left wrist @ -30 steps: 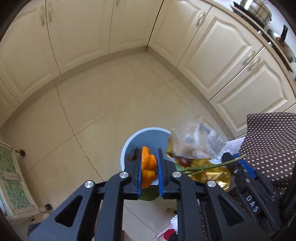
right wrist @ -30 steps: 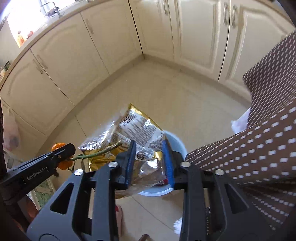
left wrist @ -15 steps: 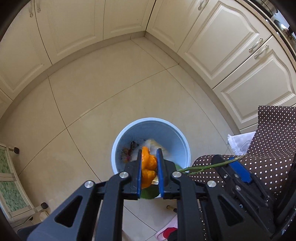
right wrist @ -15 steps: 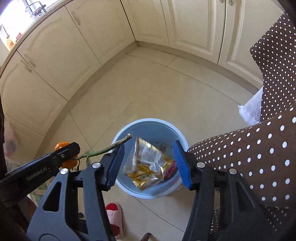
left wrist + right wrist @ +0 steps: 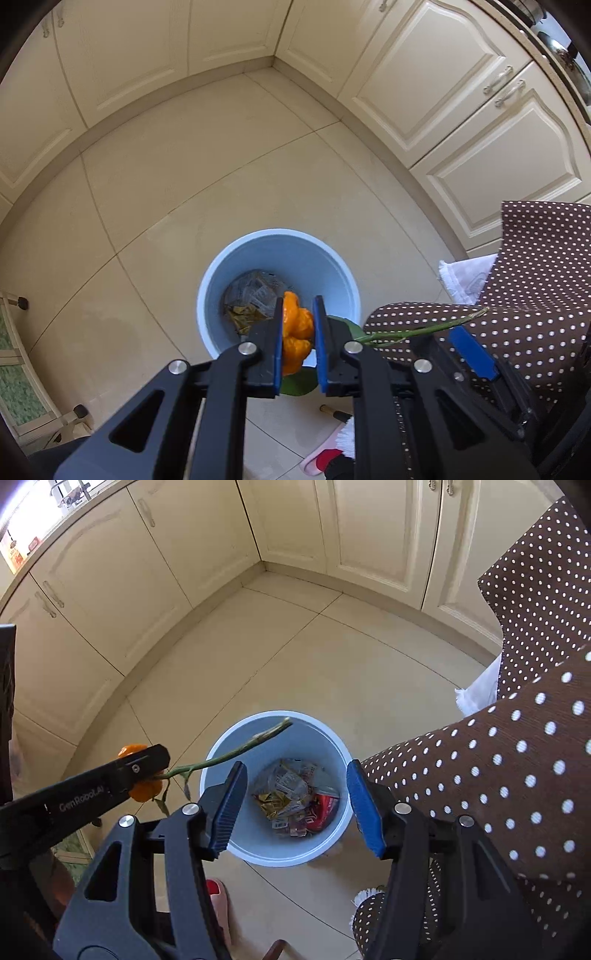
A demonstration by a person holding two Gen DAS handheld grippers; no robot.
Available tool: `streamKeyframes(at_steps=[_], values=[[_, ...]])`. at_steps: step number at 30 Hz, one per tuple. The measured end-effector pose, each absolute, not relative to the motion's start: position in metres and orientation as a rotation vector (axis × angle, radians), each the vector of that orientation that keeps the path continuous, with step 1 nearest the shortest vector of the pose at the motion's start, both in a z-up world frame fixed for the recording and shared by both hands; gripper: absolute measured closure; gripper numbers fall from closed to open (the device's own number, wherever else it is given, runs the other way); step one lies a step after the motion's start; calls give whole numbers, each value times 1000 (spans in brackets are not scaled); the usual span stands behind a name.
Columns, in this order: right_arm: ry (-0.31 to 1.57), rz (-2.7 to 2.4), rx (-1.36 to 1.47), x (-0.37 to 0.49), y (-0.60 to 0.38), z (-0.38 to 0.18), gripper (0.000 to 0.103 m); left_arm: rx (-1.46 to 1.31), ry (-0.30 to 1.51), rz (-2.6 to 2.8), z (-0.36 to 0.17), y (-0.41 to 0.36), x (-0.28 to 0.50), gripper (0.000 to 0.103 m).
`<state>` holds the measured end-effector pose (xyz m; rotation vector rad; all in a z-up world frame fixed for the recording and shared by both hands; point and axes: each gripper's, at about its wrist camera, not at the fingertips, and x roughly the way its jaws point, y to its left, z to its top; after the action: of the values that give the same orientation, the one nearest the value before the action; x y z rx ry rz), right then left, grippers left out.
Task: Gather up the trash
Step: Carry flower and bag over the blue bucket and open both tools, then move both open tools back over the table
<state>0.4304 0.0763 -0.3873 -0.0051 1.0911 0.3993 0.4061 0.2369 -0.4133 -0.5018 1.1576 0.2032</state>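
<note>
Left wrist: our left gripper is pinching an orange peel with green stem over the blue bin.

Right wrist: our right gripper is hanging spread and empty above wrappers lying in the bin; "GenRobot.AI" is showing on the other gripper.

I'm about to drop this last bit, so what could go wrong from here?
The long green stem on the orange wrinkled fruit, pinched in the left gripper, reaches across the round pale blue bin and may catch its rim. In the right wrist view the fruit hangs outside the rim, so it could land on the floor.
</note>
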Motion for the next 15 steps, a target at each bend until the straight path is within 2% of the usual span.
streamKeyframes(at_steps=[4, 6, 9, 15], values=[[1085, 398, 6, 429, 72, -383, 47, -522, 1132, 184, -405, 237, 405, 87], [1085, 395, 9, 427, 72, -380, 47, -519, 1128, 178, -400, 237, 404, 78], [1081, 396, 14, 425, 72, -375, 46, -512, 1122, 175, -393, 235, 400, 72], [1065, 403, 13, 416, 71, -359, 46, -515, 1105, 174, -375, 239, 387, 71]])
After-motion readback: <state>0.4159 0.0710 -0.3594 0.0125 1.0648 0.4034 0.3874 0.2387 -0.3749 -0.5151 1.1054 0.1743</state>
